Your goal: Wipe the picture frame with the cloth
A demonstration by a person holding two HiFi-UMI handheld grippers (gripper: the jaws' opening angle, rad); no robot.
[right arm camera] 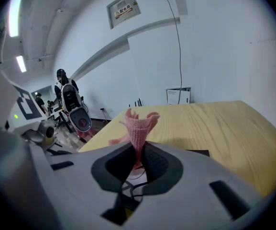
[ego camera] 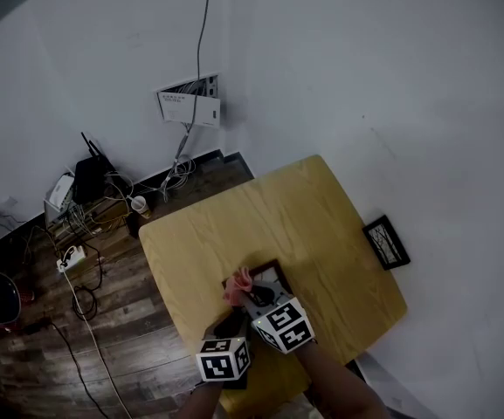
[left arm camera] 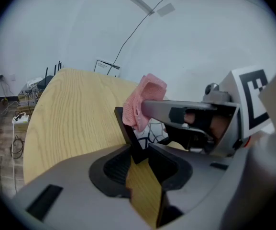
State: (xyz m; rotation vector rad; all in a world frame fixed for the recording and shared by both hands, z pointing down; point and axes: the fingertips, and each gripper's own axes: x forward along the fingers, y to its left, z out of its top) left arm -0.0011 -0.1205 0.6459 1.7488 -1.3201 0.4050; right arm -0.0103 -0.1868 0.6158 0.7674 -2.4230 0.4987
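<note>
A black picture frame [ego camera: 269,275] lies near the front edge of the yellow table [ego camera: 321,225]. In the left gripper view its dark edge [left arm camera: 130,133] runs between the pads of my left gripper [left arm camera: 138,157], which close on it at the corner. My right gripper [right arm camera: 138,159] is shut on a bunched pink cloth [right arm camera: 138,126] that sticks up out of the jaws. In the head view the cloth [ego camera: 238,287] sits at the frame's left side, with the right gripper [ego camera: 260,297] over the frame and the left gripper [ego camera: 231,323] just below and left of it.
A second small framed picture [ego camera: 386,242] leans at the wall, right of the table. On the wooden floor to the left lie a power strip [ego camera: 71,257], cables and a router [ego camera: 90,177]. An open wall box [ego camera: 190,103] hangs behind the table.
</note>
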